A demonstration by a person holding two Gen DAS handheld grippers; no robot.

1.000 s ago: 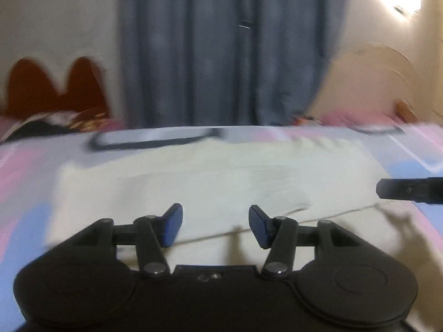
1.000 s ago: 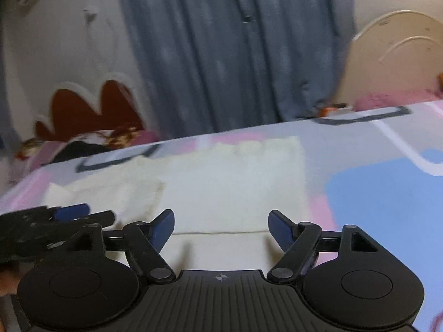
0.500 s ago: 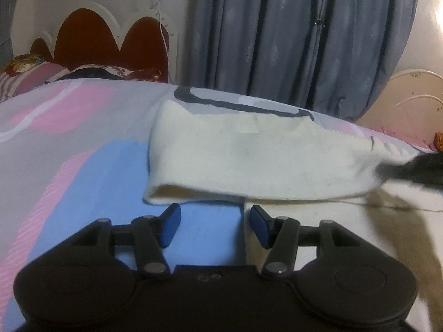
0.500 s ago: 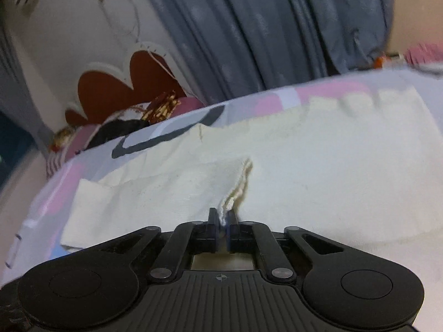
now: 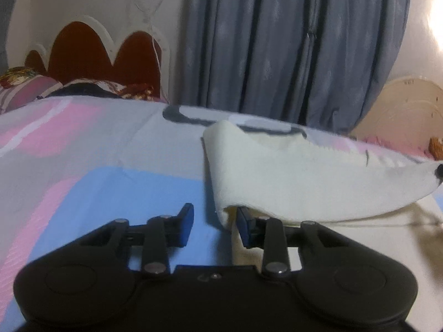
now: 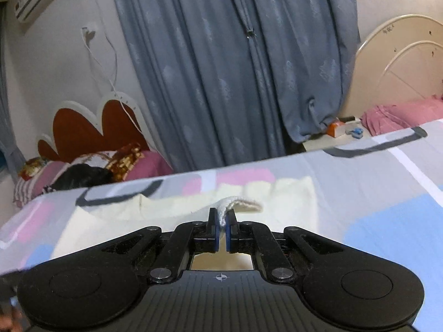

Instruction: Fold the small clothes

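We see a cream cloth [image 5: 304, 182] lying on a patterned bed [image 5: 97, 166]. Our right gripper [image 6: 220, 228] pinches a lifted cloth fold in its jaws. Our left gripper [image 5: 214, 222] has jaws wide, at the cloth's near-left corner.

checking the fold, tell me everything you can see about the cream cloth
The cloth is cream, soft and knit-looking, spread on the patterned bedsheet. One strip is lifted and doubled over the flat part, sagging between its rounded folded end near the left claw and a pinched edge. The right claw is shut on that edge, a small bunch of fabric poking past its fingers. The left claw is open, one finger tucked just under the fold.
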